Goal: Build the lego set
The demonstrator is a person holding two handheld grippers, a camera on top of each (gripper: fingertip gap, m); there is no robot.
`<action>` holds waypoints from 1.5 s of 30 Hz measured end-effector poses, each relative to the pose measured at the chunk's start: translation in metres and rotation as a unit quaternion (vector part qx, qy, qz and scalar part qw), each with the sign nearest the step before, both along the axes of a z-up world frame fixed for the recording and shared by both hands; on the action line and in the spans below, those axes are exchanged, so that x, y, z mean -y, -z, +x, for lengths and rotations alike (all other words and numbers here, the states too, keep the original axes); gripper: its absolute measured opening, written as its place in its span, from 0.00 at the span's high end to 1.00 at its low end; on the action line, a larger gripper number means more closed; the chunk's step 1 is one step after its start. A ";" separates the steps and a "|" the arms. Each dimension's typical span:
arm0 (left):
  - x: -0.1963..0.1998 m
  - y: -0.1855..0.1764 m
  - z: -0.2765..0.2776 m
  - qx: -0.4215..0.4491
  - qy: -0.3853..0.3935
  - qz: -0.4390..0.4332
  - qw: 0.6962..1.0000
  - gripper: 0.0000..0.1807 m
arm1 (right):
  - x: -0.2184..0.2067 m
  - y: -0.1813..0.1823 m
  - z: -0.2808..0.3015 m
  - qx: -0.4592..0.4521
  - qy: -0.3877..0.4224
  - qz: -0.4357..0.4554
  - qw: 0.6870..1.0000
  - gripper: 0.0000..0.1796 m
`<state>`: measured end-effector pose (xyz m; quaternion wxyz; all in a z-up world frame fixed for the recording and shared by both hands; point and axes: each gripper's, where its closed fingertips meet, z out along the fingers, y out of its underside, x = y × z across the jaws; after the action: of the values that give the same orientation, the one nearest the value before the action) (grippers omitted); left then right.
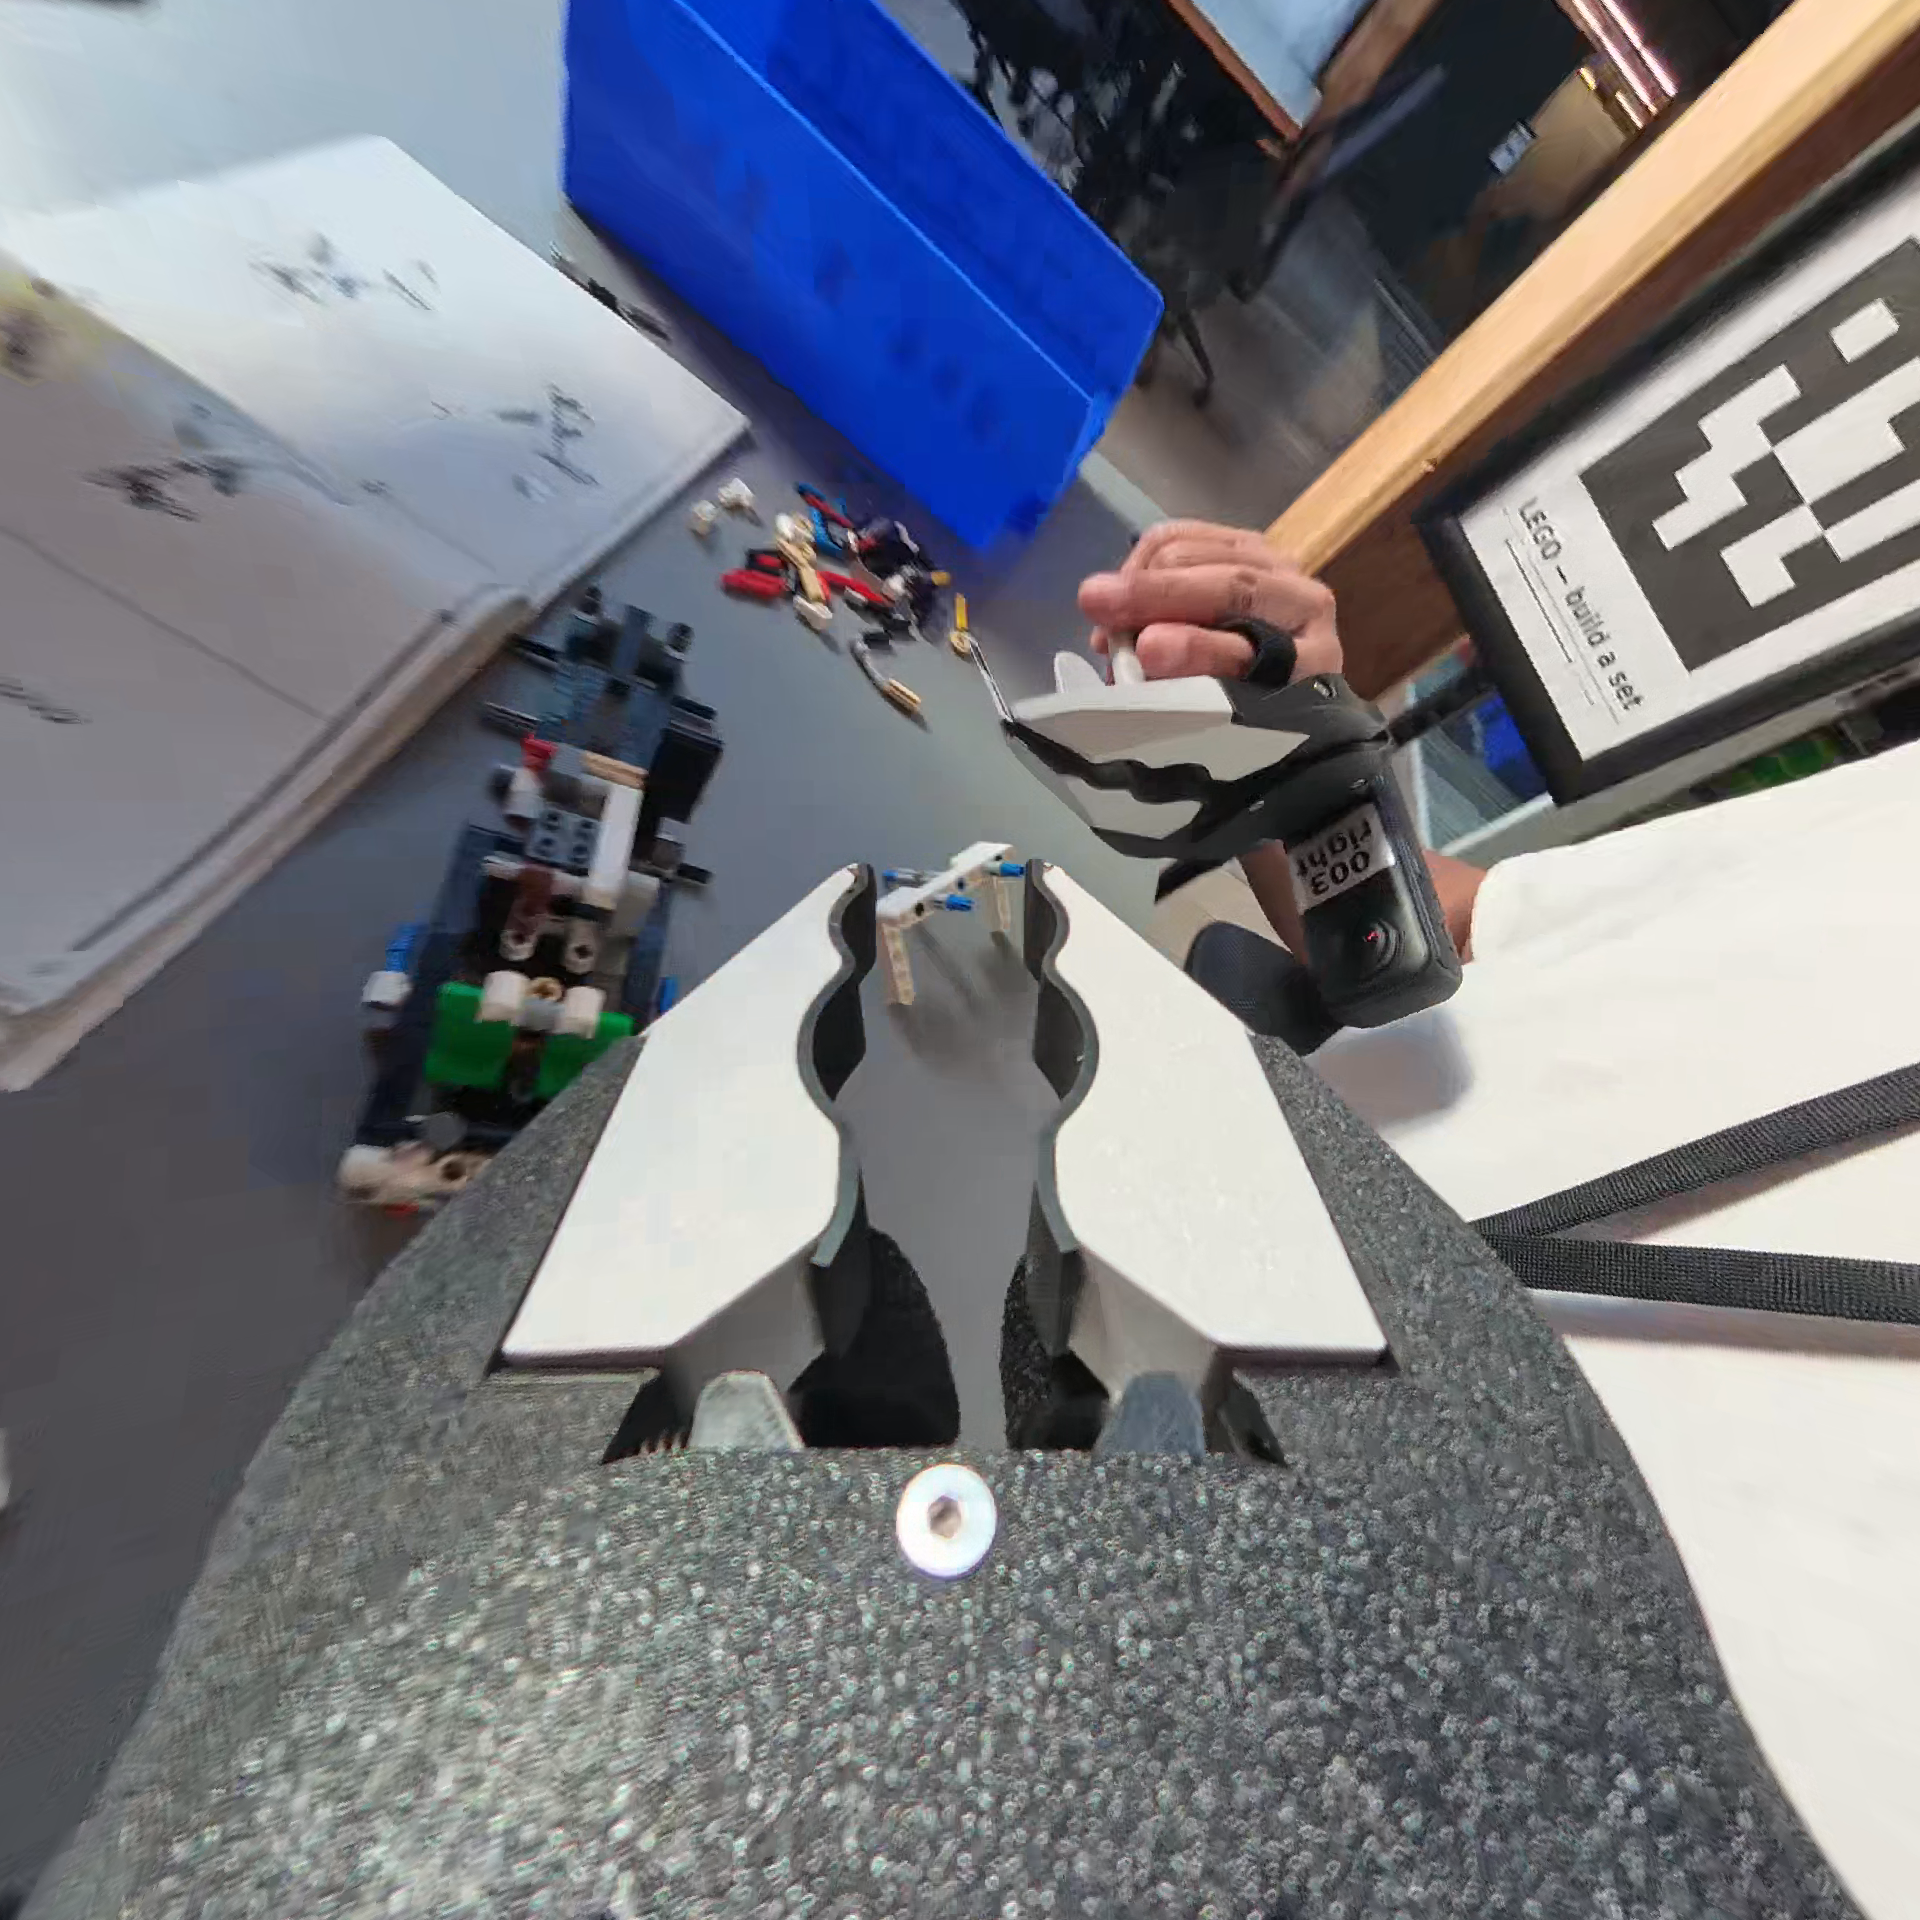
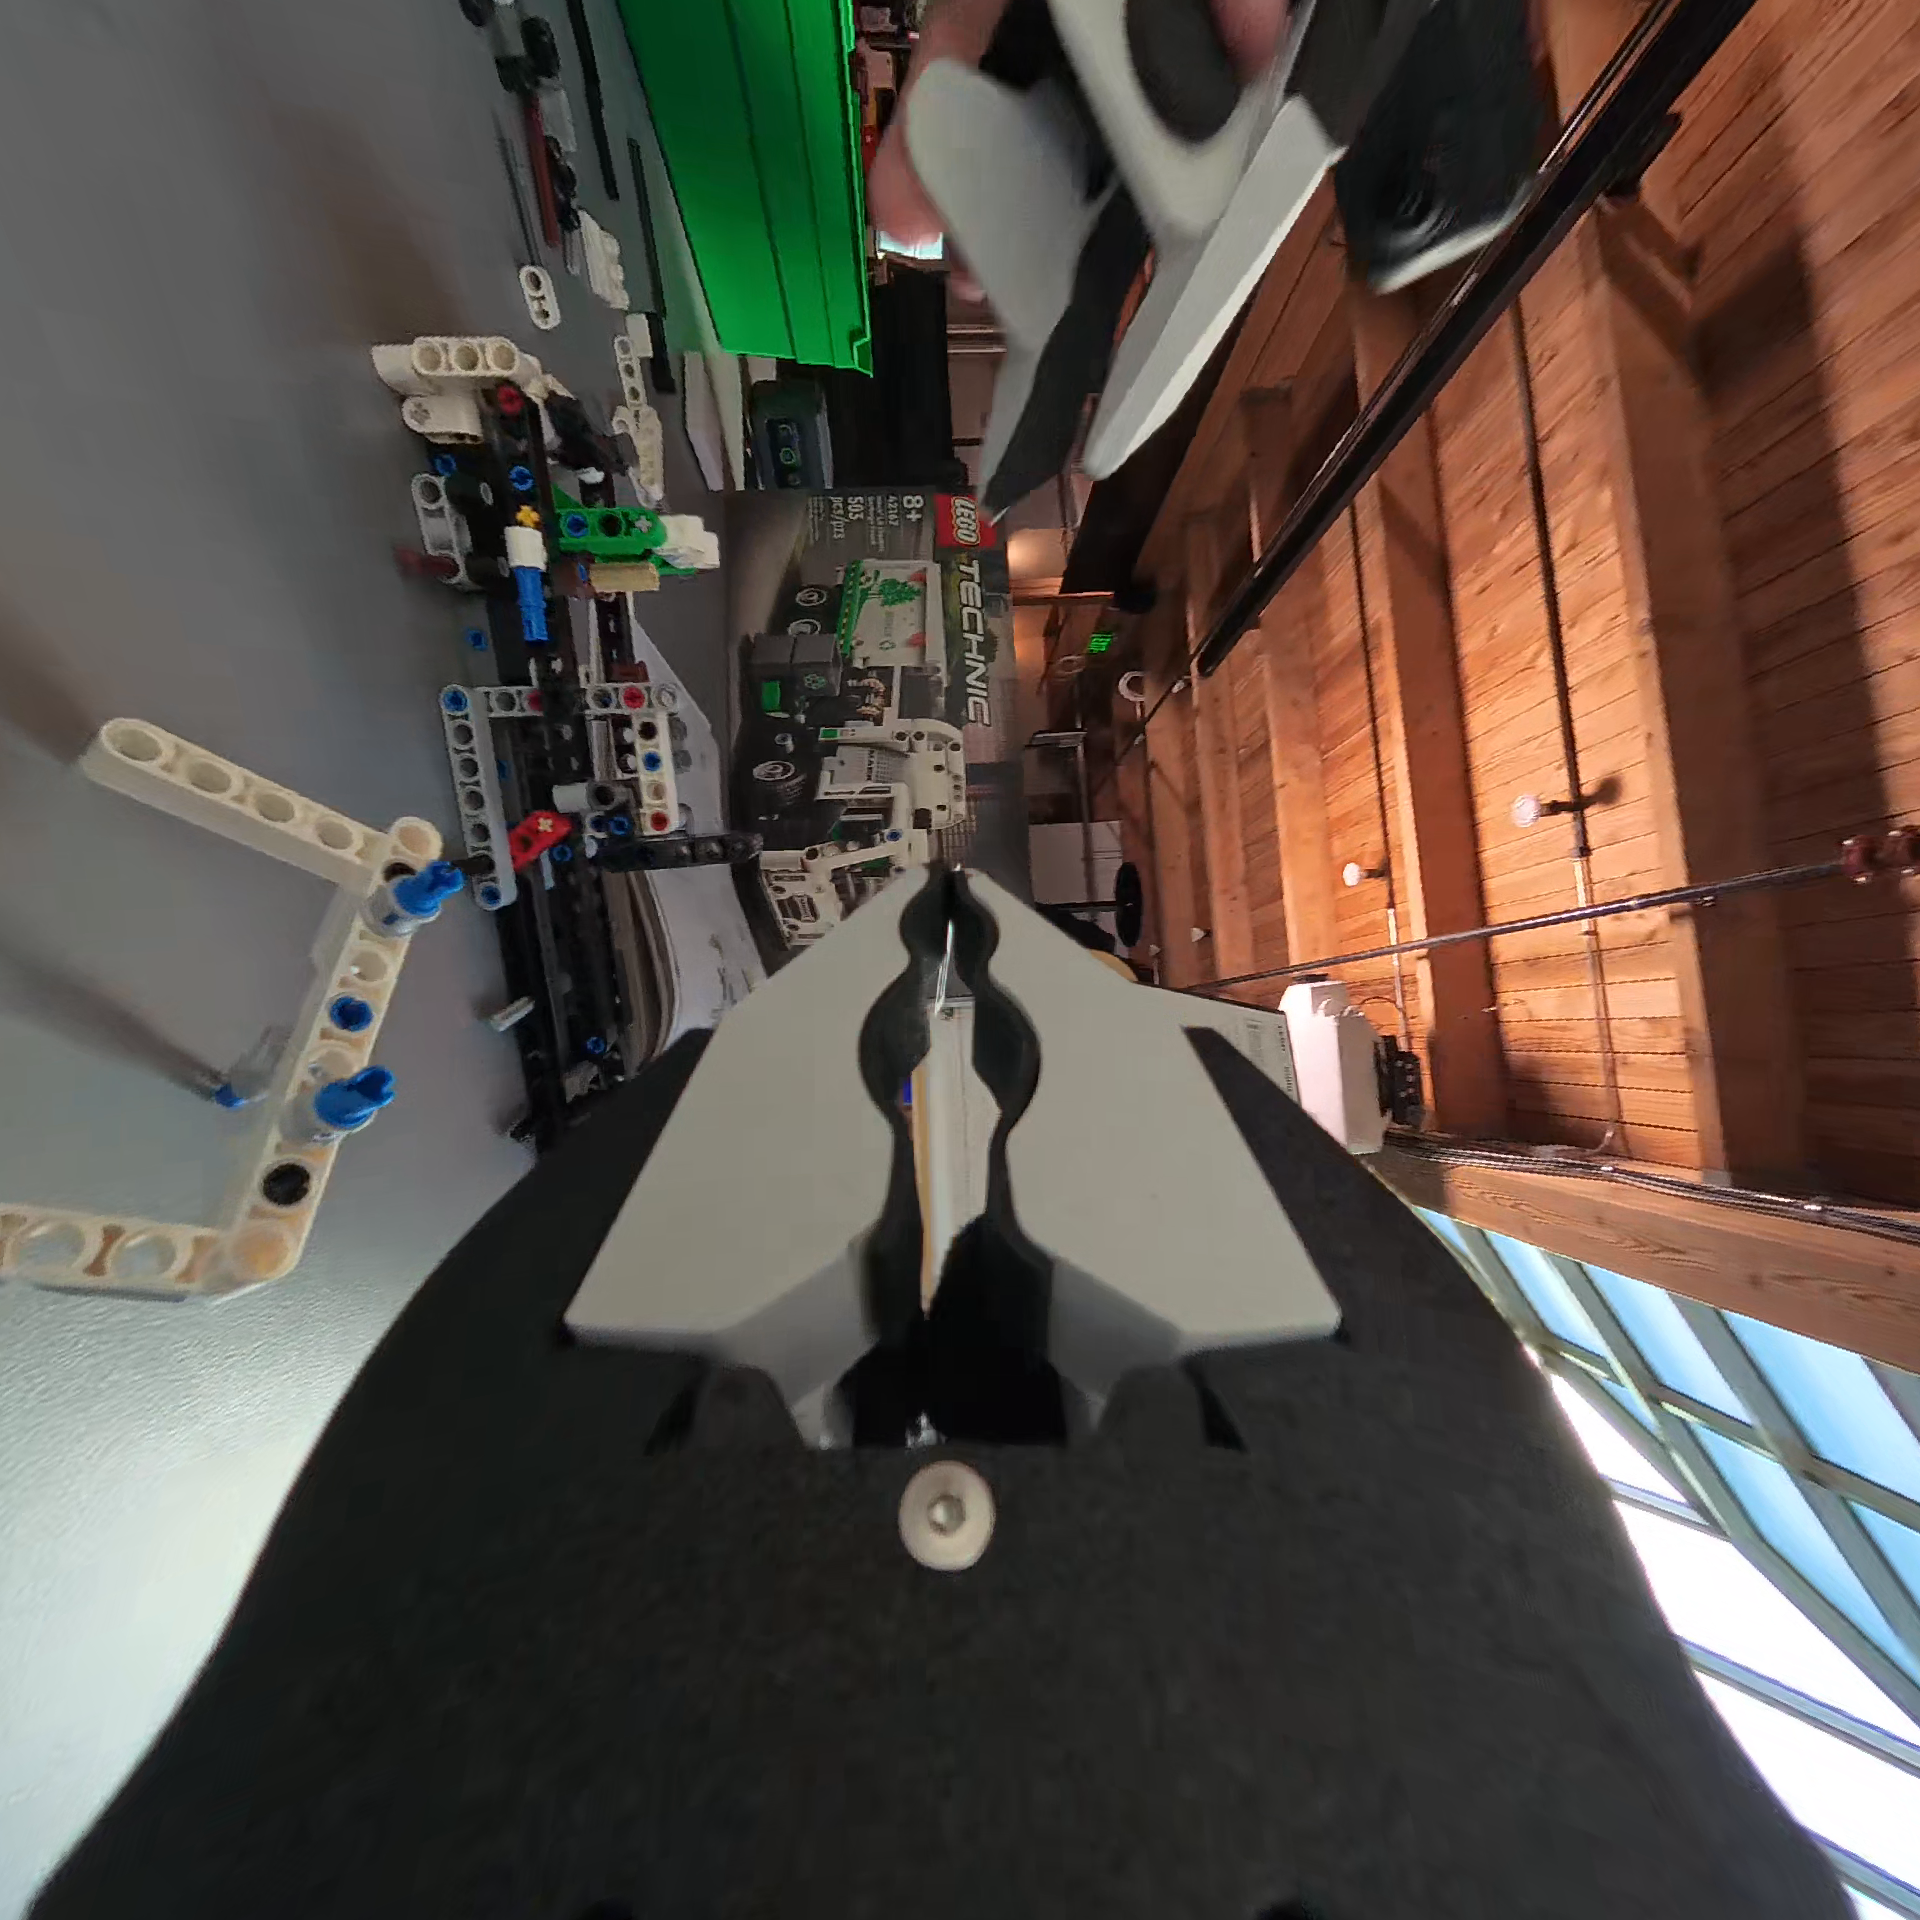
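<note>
My left gripper (image 1: 948, 883) is open and empty, its tips just short of a white beam frame with blue pins (image 1: 940, 899) on the grey table. The frame also shows at the left of the right wrist view (image 2: 312, 1018). The partly built dark truck model (image 1: 582, 914) lies left of it (image 2: 540, 644). My right gripper (image 2: 951, 883) has its jaws closed. In the left wrist view it (image 1: 1006, 717) hovers right of the frame, and a thin black rod (image 1: 987, 675) sticks out of its tips.
A pile of loose pieces (image 1: 842, 571) lies beyond the model, by a blue bin (image 1: 862, 281). The open instruction book (image 1: 291, 436) is at far left. A green bin (image 2: 769, 177) and the set's box (image 2: 873, 707) stand behind. A framed sign (image 1: 1714, 499) leans at right.
</note>
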<state>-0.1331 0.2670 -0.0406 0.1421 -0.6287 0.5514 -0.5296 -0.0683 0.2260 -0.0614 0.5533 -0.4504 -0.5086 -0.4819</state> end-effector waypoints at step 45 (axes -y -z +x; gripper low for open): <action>0.048 0.023 0.047 -0.032 0.101 -0.145 0.984 1.00 | 0.013 0.013 -0.010 -0.187 0.003 -0.072 0.980 0.82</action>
<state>-0.0861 0.2186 -0.0639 -0.0227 -0.6006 0.5336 -0.5951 -0.0787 0.2133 -0.0740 0.6031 -0.5730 -0.4281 -0.3531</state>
